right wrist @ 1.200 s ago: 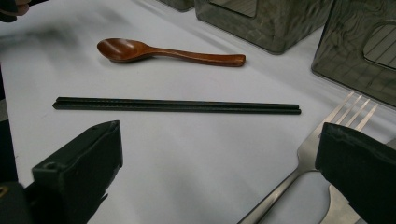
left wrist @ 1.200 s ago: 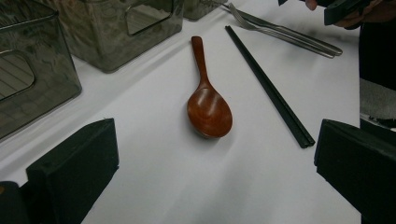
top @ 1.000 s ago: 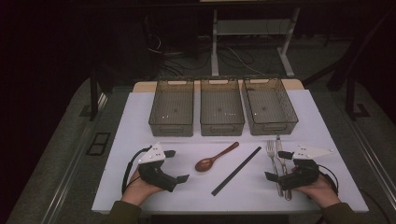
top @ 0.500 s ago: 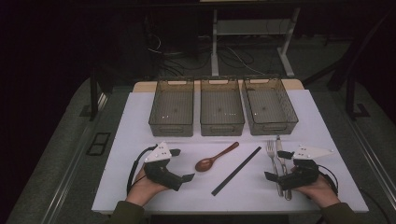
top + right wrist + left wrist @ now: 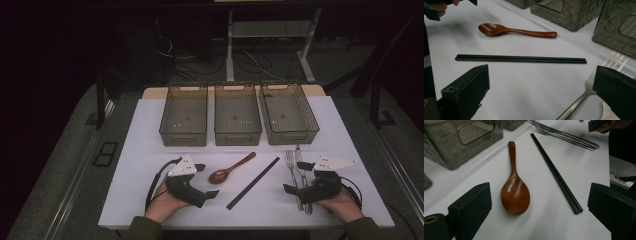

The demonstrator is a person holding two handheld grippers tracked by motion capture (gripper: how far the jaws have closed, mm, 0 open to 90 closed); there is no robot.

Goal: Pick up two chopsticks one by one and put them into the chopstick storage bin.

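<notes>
A brown wooden spoon (image 5: 231, 168) lies on the white table top (image 5: 140, 150), bowl toward me. My left gripper (image 5: 206, 180) stands open just left of that bowl. In the left gripper view the spoon (image 5: 515, 192) lies ahead between the wide-apart jaws of the left gripper (image 5: 540, 195), untouched. Black chopsticks (image 5: 253, 182) lie diagonally at the middle. A steel fork (image 5: 292, 175) and knife (image 5: 302, 175) lie at the right. My right gripper (image 5: 297, 177) is open over them. The fork (image 5: 599, 75) runs beside its right jaw.
Three smoky transparent bins (image 5: 183, 115), (image 5: 237, 115), (image 5: 289, 114) stand in a row behind the cutlery, with nothing visible inside. The table's front edge is close under both hands. Dark floor, cables and a stand lie beyond the table.
My left gripper has slid a little to the right, closer to the spoon's bowl. The right gripper has hardly moved.
</notes>
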